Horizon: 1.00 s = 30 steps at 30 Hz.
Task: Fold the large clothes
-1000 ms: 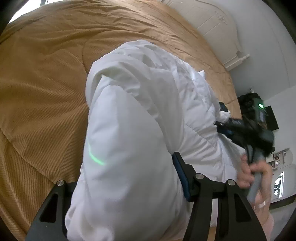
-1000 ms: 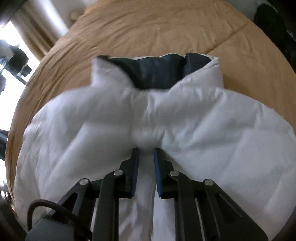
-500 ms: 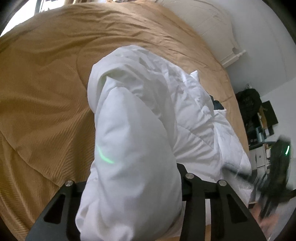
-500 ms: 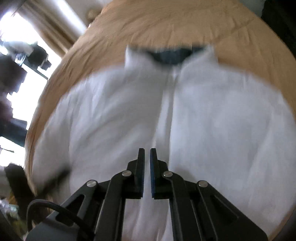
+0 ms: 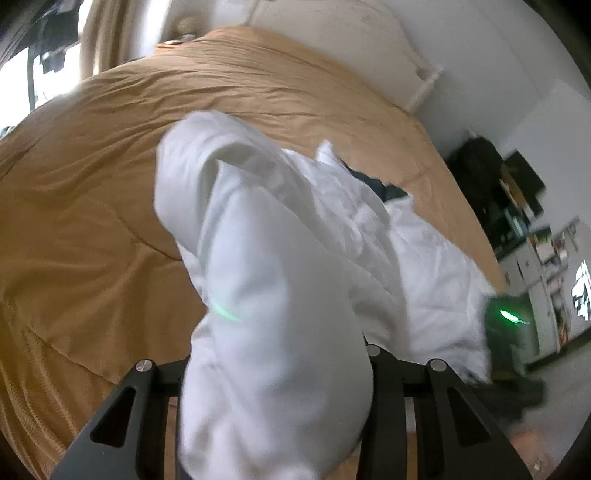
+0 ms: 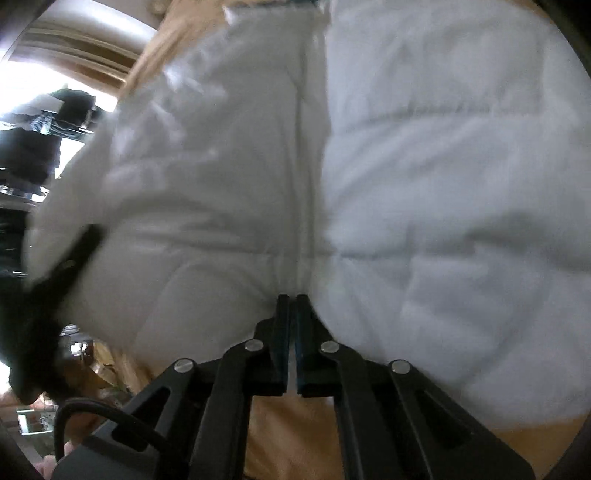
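Note:
A white puffer jacket (image 5: pixel 413 258) lies front up on a tan bedcover (image 5: pixel 92 221), its dark collar lining (image 5: pixel 380 188) at the far end. My left gripper (image 5: pixel 273 369) is closing on the bulky near sleeve (image 5: pixel 258 258), which fills the jaws, hides the fingertips and hangs lifted off the bed. In the right wrist view the jacket (image 6: pixel 424 166) fills the picture. My right gripper (image 6: pixel 291 299) is shut, its tips on the centre zip line near the hem. Whether it pinches any cloth I cannot tell. The right gripper's green light (image 5: pixel 509 317) shows blurred at the jacket's right edge.
A white headboard (image 5: pixel 332 33) and a curtain (image 5: pixel 107 40) stand at the bed's far end. Dark furniture and shelves (image 5: pixel 491 184) line the right wall. Past the jacket's left side are a bright window and dark clutter (image 6: pixel 44 147). Bedcover (image 6: pixel 295 435) shows under the right gripper.
The left gripper rose and rolled with the sleeve, narrowing on it. The right gripper slid back along the zip from mid chest to the hem and shut.

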Tool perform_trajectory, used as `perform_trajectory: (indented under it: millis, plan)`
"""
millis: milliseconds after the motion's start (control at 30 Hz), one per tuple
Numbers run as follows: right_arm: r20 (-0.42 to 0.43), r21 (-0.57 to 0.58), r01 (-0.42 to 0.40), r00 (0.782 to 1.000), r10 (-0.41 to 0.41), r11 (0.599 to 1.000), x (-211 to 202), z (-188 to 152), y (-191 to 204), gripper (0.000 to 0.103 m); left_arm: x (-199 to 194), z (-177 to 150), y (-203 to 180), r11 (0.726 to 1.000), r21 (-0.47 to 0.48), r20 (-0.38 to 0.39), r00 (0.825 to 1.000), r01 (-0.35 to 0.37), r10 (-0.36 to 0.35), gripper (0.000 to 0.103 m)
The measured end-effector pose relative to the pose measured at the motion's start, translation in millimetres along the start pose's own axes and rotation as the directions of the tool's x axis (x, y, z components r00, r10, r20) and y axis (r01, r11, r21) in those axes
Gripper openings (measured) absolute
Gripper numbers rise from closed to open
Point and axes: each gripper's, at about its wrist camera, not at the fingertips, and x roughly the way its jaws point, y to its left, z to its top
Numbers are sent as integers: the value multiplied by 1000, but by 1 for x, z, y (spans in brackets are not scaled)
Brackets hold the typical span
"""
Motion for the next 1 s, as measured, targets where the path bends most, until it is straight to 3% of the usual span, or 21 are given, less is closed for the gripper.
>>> perform_trajectory:
  millis: [100, 167, 267, 333, 467, 567, 667, 733, 767, 833, 867, 933, 1000]
  plan:
    - [-39, 16, -1, 999, 1, 1000, 29, 18, -8, 0, -6, -3, -17, 995, 92, 36, 999, -37, 34, 37]
    - [-59, 79, -24, 998, 29, 997, 15, 28, -9, 0, -13, 0, -19, 992, 119, 62, 997, -42, 35, 37]
    - [128, -23, 55, 990, -51, 998, -34, 46, 10, 4, -16, 2, -20, 991, 125, 64, 997, -43, 36, 37]
    - [190, -20, 102, 977, -97, 995, -44, 75, 13, 5, -17, 1, -22, 988, 141, 69, 997, -56, 47, 37]
    - [83, 89, 90, 992, -97, 992, 10, 148, -4, 0, -14, 0, -29, 985, 166, 67, 997, -44, 34, 37]
    - [79, 111, 98, 991, -108, 989, 31, 172, -6, 0, -12, 3, -37, 980, 189, 75, 996, -54, 41, 37]
    - [71, 171, 33, 996, -46, 985, 14, 175, -7, 0, -14, 3, -39, 980, 192, 80, 996, -53, 38, 37]
    - [145, 122, 6, 989, -23, 992, -11, 170, -1, 0, -14, 2, -41, 978, 203, 79, 996, -56, 41, 37]
    - [205, 70, 31, 978, -45, 997, -21, 168, 6, 0, -13, 1, -42, 976, 210, 79, 996, -61, 45, 37]
    - [174, 83, 113, 977, -126, 990, -3, 173, 0, 0, -12, 2, -47, 971, 233, 80, 996, -59, 41, 37]
    - [106, 107, 96, 989, -108, 990, 19, 178, -12, 0, -12, 3, -49, 969, 239, 78, 996, -63, 46, 37]
    - [92, 132, 49, 994, -62, 990, 22, 181, -14, 0, -15, 5, -53, 968, 244, 80, 996, -55, 36, 37]
    - [101, 129, 18, 994, -32, 991, -1, 165, -9, 2, -18, 8, -60, 964, 261, 76, 996, -53, 34, 37]
